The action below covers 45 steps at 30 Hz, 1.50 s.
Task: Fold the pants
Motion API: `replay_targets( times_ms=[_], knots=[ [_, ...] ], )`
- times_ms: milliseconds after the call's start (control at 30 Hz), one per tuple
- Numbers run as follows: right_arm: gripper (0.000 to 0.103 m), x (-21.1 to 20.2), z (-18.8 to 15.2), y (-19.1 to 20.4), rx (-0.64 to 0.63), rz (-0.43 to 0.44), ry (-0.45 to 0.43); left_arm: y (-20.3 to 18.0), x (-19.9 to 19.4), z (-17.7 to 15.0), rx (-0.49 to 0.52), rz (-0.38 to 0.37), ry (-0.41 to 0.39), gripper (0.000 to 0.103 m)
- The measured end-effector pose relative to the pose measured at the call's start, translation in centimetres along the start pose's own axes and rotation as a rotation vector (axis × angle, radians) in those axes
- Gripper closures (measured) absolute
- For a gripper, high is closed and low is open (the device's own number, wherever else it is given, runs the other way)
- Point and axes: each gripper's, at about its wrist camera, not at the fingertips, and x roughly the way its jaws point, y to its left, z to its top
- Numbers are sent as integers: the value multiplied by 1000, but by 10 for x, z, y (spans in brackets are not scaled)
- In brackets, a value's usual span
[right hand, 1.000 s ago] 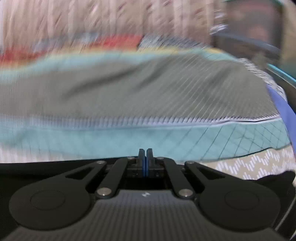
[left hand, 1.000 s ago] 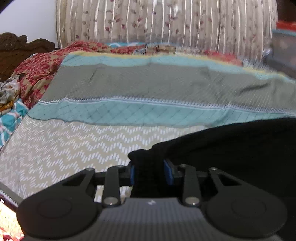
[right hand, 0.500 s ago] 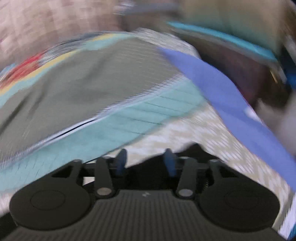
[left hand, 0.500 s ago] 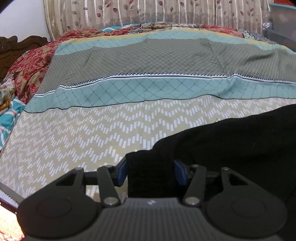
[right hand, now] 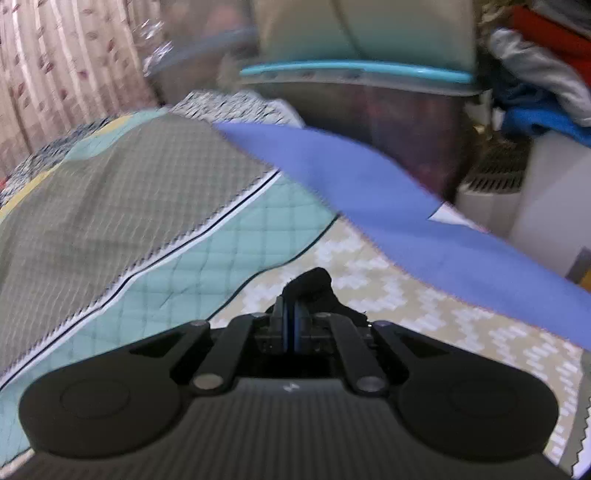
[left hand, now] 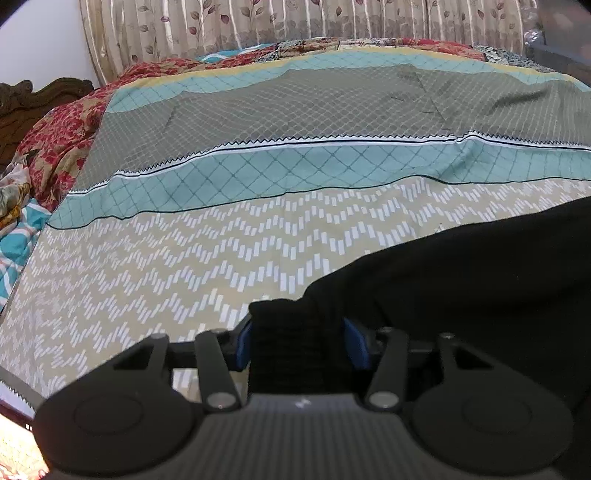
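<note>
The black pants (left hand: 461, 280) lie on the patterned bedspread (left hand: 258, 177), filling the lower right of the left wrist view. My left gripper (left hand: 301, 343) is open, its blue pads wide apart with a thick black fold of the pants lying between them. In the right wrist view my right gripper (right hand: 290, 325) is shut on a small black corner of the pants (right hand: 312, 282), which sticks up past the fingertips above the bedspread (right hand: 129, 221).
A blue cloth (right hand: 388, 192) lies across the bed's right side. A plastic storage bin (right hand: 369, 92) and piled clothes (right hand: 535, 74) stand beyond the bed. A red floral blanket (left hand: 62, 136) lies at the left; curtains (left hand: 258, 22) hang behind.
My left gripper has opened wider around the pants fold. My right gripper swung to the right, opened, then shut on a corner of the pants.
</note>
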Motion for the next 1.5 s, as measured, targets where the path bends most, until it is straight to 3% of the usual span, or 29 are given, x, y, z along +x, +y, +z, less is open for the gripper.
replay_targets(
  times_ms=[67,133,200,267,467,567,733,1400,1500],
  knots=[
    [86,14,-6,-1,-34,15,101,1,4,0,-13,1,19,48],
    [83,9,-10,-4,-48,40,83,2,7,1,-29,2,41,47],
    [66,6,-13,-10,-3,88,72,0,7,3,-33,7,52,47],
    [41,0,-18,-11,16,113,53,-1,9,3,-38,11,63,45],
    [26,-4,-47,12,-111,70,-62,-5,11,7,-66,44,110,41],
    [22,-2,-59,26,-202,27,-98,-7,11,8,-72,57,125,40],
    [17,2,-57,21,-185,56,-96,-7,12,9,-97,74,143,37],
    [17,1,-63,24,-202,41,-112,-11,10,10,-69,95,156,34],
    [20,0,-64,25,-210,27,-113,-11,10,10,-67,95,156,34]
  ],
)
